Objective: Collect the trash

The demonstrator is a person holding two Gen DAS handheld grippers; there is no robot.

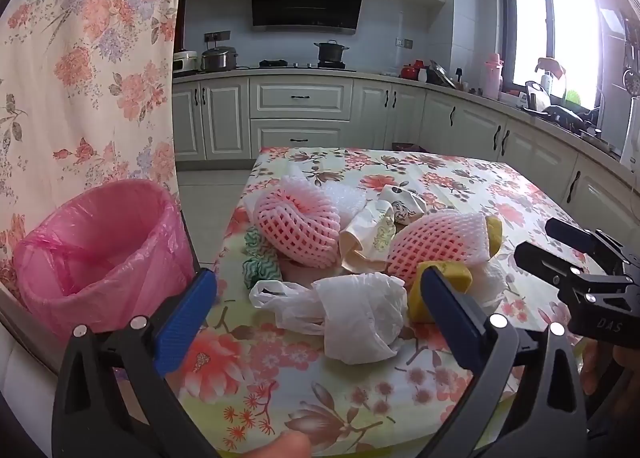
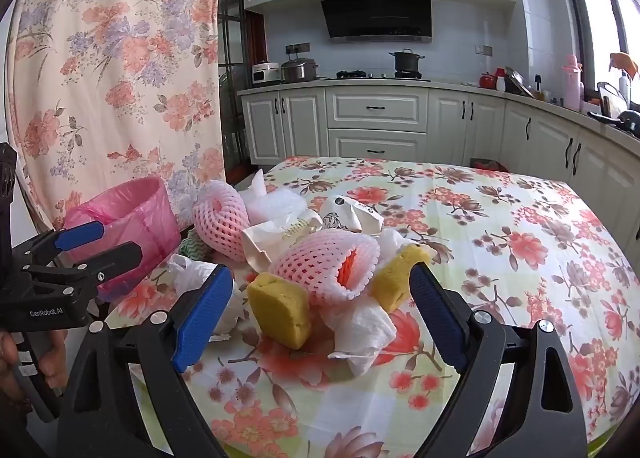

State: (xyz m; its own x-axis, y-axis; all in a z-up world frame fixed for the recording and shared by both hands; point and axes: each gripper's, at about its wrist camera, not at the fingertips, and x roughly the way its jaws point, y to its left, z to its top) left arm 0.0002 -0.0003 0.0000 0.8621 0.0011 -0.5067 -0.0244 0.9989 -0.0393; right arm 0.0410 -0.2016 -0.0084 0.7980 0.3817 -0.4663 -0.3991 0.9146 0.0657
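A heap of trash lies on the floral table: two pink foam nets, a white plastic bag, yellow sponges, a crumpled tissue, paper wrappers and a green-striped scrap. My left gripper is open, its blue fingers on either side of the white bag, just short of it. My right gripper is open around the yellow sponge and tissue. The pink-lined bin stands left of the table, empty inside.
A floral curtain hangs behind the bin. White kitchen cabinets and a counter with pots run along the back and right. The right gripper shows at the right edge of the left wrist view.
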